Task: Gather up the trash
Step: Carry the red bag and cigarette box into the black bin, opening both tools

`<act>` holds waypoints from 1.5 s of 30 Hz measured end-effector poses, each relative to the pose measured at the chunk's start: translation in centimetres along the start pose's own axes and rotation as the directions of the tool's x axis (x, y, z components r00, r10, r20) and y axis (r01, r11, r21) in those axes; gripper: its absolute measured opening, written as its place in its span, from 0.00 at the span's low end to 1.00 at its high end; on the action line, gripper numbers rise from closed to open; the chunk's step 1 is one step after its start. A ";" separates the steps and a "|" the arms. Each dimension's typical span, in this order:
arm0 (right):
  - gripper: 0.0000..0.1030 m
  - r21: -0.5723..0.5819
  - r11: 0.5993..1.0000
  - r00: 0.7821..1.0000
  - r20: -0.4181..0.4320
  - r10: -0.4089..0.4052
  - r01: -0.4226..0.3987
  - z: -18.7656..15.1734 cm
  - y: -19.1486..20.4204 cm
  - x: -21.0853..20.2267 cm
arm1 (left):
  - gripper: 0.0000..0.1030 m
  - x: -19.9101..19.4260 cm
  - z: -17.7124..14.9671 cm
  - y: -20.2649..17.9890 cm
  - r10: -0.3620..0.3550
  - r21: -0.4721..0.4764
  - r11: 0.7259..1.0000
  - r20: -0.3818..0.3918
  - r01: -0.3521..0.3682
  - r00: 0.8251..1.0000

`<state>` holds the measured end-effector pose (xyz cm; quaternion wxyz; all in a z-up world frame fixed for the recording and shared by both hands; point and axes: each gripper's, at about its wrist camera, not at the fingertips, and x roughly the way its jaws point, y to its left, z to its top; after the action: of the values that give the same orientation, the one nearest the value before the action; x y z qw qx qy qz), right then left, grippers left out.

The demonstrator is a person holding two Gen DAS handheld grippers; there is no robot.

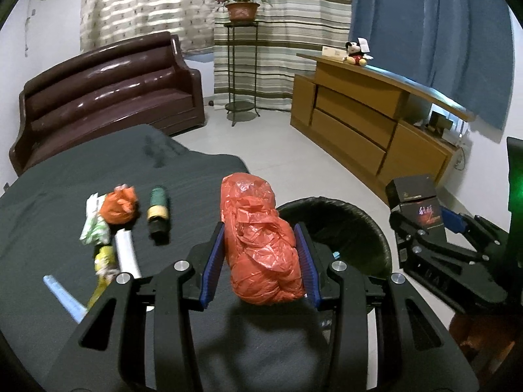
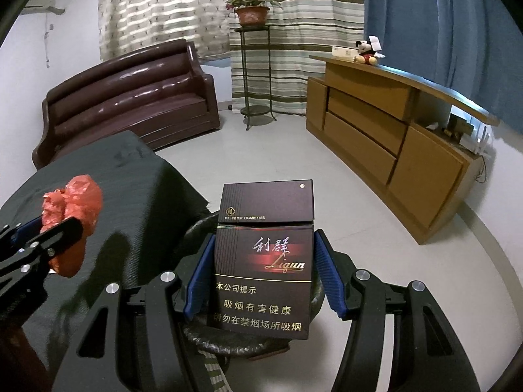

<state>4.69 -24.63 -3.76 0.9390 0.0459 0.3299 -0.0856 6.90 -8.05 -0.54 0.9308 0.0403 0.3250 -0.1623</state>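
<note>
1. left wrist view: your left hand-held gripper [image 1: 260,261] is clenched on a crumpled red plastic bag [image 1: 261,245], blue pads pressing it from both sides, held above the bench [image 1: 196,179] edge and just beside the black-lined trash bin [image 1: 336,228] on the floor.
2. right wrist view: your right hand-held gripper [image 2: 261,277] is grasping a dark cigarette pack [image 2: 264,261] upright by its two narrow sides, right above the bin [image 2: 196,228], whose rim shows below and behind the pack.
3. the step in hand looks like the drop. centre each item over the bin's mouth before you let go; the pack seems closest, so release it first.
4. the bag is light and springy, so bring it low over the opening and open the jaws wide, or it may cling to a pad or drift onto the floor.
5. keep the two grippers apart over the rim so they do not knock together.
6. more trash waits on the bench: a small orange bag [image 1: 119,209], a white-green wrapper [image 1: 94,225], a white tube [image 1: 127,251], a green and yellow cylinder [image 1: 157,212].
7. writing on the pack: "ligun" in gold script under large chinese characters that look like 利群, "filter cigarettes" on the lid, and a warning, 本公司提示 吸烟有害健康 请勿在禁烟场所吸烟. no writing is legible on the other trash.
</note>
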 end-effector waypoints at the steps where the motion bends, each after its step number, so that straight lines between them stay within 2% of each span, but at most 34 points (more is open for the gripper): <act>1: 0.57 0.001 1.000 1.000 0.000 0.001 -0.001 0.0 0.0 0.1 | 0.40 0.4 0.2 -0.3 0.000 0.005 1.000 0.000 0.000 1.000; 18: 0.57 0.057 0.998 1.000 -0.021 0.019 -0.018 0.3 -1.5 2.5 | 0.40 4.7 1.2 -3.1 0.025 0.055 0.998 -0.032 -0.023 0.999; 24: 0.61 0.075 0.997 0.999 -0.020 0.030 -0.029 0.6 -2.2 2.9 | 0.42 5.4 1.2 -3.1 0.042 0.055 0.998 -0.045 -0.039 0.998; 26: 0.62 0.084 0.996 0.999 -0.018 0.033 -0.031 0.6 -2.4 3.0 | 0.44 5.6 1.2 -3.2 0.043 0.057 0.998 -0.052 -0.040 0.998; 27: 0.62 0.087 0.996 0.999 -0.018 0.033 -0.031 0.6 -2.4 3.0 | 0.49 5.7 1.2 -3.2 0.046 0.059 0.997 -0.054 -0.043 0.998; 33: 0.62 0.097 0.995 0.999 -0.015 0.032 -0.030 0.8 -2.5 3.0 | 0.55 5.7 1.2 -3.4 0.043 0.061 0.997 -0.055 -0.040 0.998; 45: 0.62 0.108 0.994 0.999 -0.014 0.031 -0.030 1.0 -2.8 3.1 | 0.64 4.9 1.1 -2.7 0.058 0.031 0.998 -0.059 -0.056 0.997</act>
<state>7.09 -27.87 -5.02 0.9337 0.1021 0.3315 -0.0885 10.29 -12.14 -2.66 0.9242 0.0679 0.3490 -0.1391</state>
